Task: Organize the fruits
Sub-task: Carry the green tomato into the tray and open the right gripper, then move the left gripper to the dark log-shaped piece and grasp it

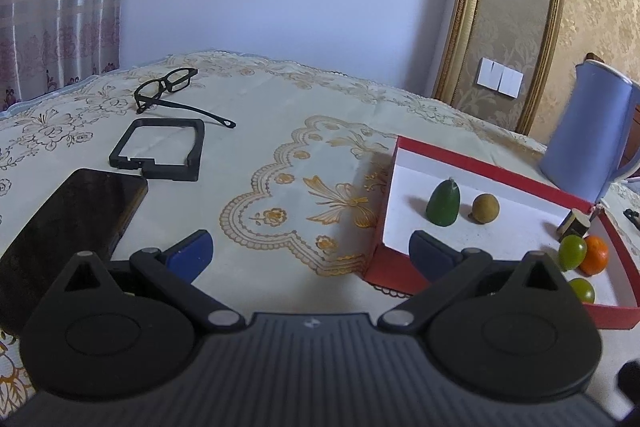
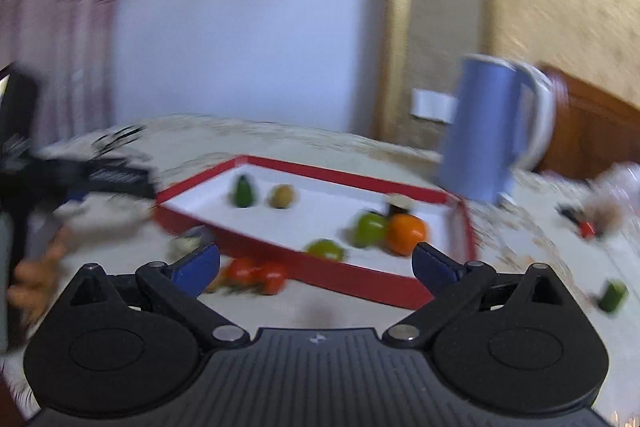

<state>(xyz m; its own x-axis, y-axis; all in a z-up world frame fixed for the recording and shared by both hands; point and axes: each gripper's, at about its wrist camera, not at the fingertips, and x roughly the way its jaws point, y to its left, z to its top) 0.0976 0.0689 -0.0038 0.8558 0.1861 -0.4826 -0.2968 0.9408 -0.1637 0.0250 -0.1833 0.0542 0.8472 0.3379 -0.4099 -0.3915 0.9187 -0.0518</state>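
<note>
A red box (image 1: 472,157) with a white floor lies on the table. It holds a dark green fruit (image 1: 443,203), a brown round fruit (image 1: 485,209), two light green fruits (image 1: 572,251), an orange (image 1: 595,255) and a small dark block (image 1: 575,223). My left gripper (image 1: 308,251) is open and empty, just left of the box. In the blurred right wrist view the box (image 2: 400,187) lies ahead. A red fruit (image 2: 256,273) lies on the table before its near wall. A small green fruit (image 2: 612,295) lies at the right. My right gripper (image 2: 316,263) is open and empty.
A blue kettle (image 1: 588,131) stands behind the box and also shows in the right wrist view (image 2: 488,131). Black glasses (image 1: 168,87), a black frame (image 1: 160,151) and a phone (image 1: 68,235) lie at the left. The other hand-held gripper (image 2: 52,179) is at the left.
</note>
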